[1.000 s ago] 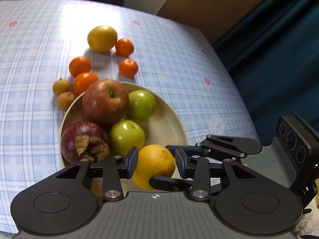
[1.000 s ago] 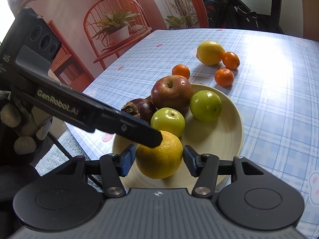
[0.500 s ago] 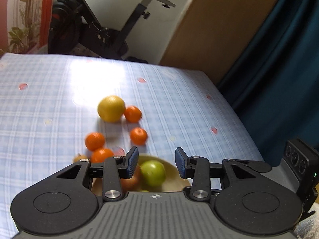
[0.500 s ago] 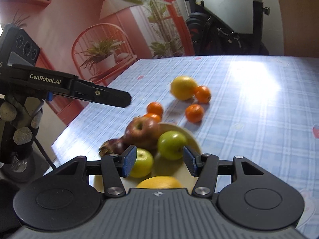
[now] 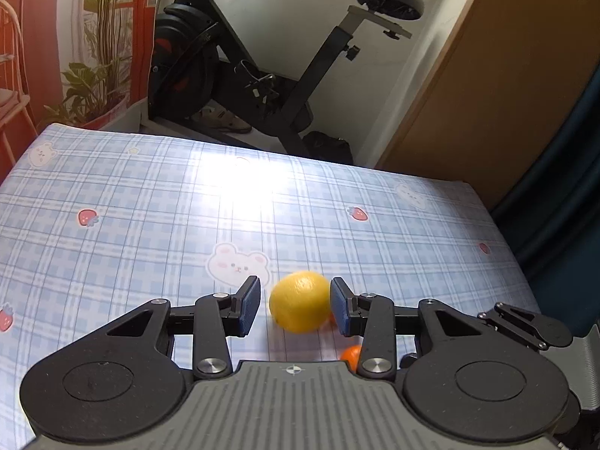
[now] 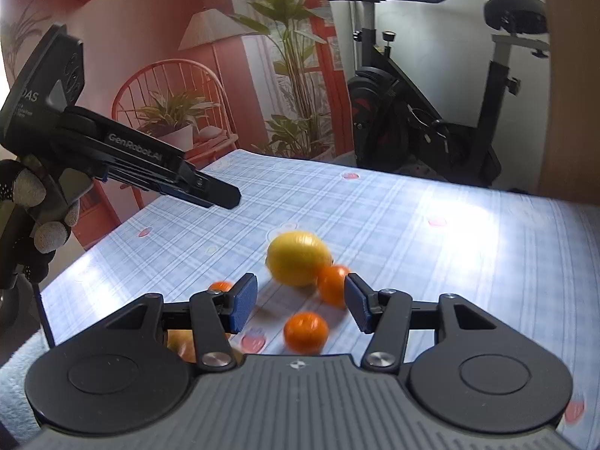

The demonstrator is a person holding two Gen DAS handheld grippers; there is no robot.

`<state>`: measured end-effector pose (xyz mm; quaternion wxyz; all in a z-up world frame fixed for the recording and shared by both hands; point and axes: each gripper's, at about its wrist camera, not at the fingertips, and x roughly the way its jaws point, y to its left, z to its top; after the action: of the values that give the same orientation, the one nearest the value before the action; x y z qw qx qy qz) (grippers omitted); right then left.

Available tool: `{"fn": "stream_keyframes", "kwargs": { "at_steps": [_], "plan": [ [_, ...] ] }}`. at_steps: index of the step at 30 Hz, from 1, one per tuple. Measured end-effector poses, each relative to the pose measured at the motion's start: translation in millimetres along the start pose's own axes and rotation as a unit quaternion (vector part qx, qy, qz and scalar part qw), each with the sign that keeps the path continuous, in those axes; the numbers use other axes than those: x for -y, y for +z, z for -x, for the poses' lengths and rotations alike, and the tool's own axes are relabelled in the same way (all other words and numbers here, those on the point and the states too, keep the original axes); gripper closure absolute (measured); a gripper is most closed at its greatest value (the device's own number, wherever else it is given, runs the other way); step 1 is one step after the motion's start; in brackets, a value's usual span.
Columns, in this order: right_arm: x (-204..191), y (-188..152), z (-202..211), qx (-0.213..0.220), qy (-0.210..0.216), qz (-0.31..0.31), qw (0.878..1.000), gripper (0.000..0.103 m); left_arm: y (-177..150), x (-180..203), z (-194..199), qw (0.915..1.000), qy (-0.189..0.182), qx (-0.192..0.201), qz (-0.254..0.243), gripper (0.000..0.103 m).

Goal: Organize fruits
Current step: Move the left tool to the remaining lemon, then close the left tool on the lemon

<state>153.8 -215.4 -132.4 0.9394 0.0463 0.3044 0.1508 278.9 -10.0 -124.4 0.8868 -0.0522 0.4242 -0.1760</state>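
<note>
Two tools are up over the worktop (image 5: 112, 202), and neither one holds anything. My left tool (image 5: 294, 305) has its blue pads (image 5: 249, 309) partly apart; its jaws have just been opening a little, with nothing between them. A yellow citrus fruit (image 5: 299, 302) shows through the gap, but it lies on the checked cloth beyond the pads and they do not touch it. Part of a small orange fruit (image 5: 350, 354) peeks out below the right-hand finger.

My right tool (image 6: 300, 305) also stands partly open and empty. Through its gap I see the same yellow citrus fruit (image 6: 298, 258), with one tangerine (image 6: 332, 285) touching its right side and a second tangerine (image 6: 305, 332) nearer the camera, a little apart from them. A third tangerine (image 6: 221, 285) is half hidden behind the left-hand finger. Something yellowish sits low under that finger; I cannot tell what it is.

From the right wrist view, the left tool (image 6: 225, 197) reaches in from the left, above the cloth, gripped by a gloved hand (image 6: 45, 210). An exercise bike (image 5: 262, 71) stands beyond the far edge of the worktop.
</note>
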Motion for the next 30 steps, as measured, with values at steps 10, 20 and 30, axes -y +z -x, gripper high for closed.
{"fn": "stream_keyframes", "kwargs": {
  "at_steps": [10, 20, 30],
  "plan": [
    [1, 6, -60, -0.057, 0.007, 0.055, 0.997, 0.040, 3, 4, -42, 0.9987, -0.023, -0.039, -0.024, 0.052],
    [1, 7, -85, -0.080, 0.027, 0.080, 0.993, 0.030, -2, -17, -60, 0.9979, -0.042, -0.048, 0.002, 0.060],
    [-11, 11, -112, -0.082, 0.029, 0.110, 0.990, 0.027, -2, -51, -59, 0.9952, -0.055, -0.031, 0.075, 0.060]
  ]
}}
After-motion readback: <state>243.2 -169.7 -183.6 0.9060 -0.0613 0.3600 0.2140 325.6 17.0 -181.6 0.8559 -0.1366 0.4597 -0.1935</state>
